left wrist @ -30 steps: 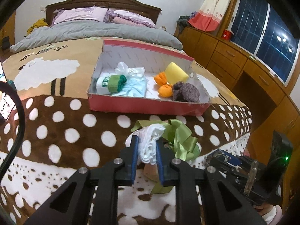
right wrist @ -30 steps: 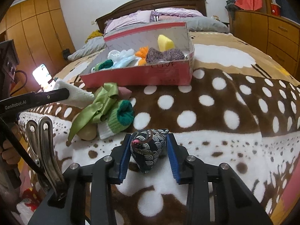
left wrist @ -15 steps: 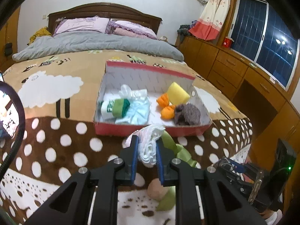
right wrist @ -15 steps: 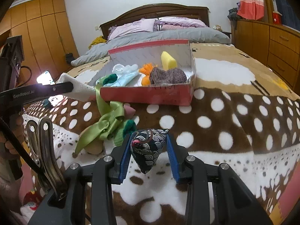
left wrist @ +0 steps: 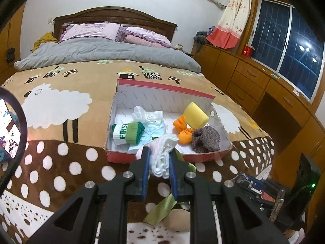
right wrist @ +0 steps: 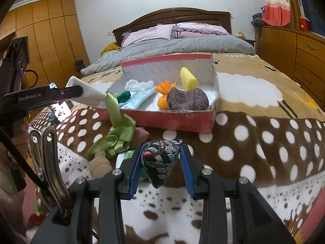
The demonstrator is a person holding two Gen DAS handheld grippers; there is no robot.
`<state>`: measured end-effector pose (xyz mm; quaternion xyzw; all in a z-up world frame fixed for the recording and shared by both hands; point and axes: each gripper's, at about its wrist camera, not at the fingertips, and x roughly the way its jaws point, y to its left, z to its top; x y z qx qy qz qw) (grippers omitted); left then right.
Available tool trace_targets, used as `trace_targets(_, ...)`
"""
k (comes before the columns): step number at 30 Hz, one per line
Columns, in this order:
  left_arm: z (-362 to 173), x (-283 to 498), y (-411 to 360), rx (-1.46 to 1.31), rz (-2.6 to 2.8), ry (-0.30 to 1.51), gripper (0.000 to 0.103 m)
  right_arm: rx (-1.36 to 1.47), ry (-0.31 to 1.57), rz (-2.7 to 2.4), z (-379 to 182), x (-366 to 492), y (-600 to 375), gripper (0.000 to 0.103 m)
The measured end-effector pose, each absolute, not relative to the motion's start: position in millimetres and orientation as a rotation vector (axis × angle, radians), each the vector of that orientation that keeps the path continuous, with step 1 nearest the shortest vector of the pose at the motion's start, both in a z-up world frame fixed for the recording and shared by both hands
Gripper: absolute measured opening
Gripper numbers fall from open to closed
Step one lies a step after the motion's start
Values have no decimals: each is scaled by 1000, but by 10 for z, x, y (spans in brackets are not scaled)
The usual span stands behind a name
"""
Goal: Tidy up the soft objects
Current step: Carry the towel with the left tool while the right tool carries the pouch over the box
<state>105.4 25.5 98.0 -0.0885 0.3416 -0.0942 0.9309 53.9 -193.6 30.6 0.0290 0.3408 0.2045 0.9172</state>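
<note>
My left gripper is shut on a white cloth, held in the air just before the near wall of the red box. The cloth also shows in the right wrist view, left of the box. The box holds a green-and-white sock, pale blue cloth, orange pieces, a yellow sponge and a grey knit item. My right gripper is shut on a dark patterned pouch, held above the blanket in front of the box.
A green ribbon hangs from the white cloth to a pink and a beige soft item on the spotted blanket. A green sock edge shows behind my right gripper's left finger. Wooden drawers stand right of the bed.
Both grippers have risen with their loads. The left one has carried the white cloth up and towards the box. The ribbon is pulled up with it.
</note>
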Motion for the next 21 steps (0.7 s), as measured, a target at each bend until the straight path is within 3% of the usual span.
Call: trace_targets(21,808,1512,366,-190,-165,743,18,62,637,487,551,1087,-1595,38)
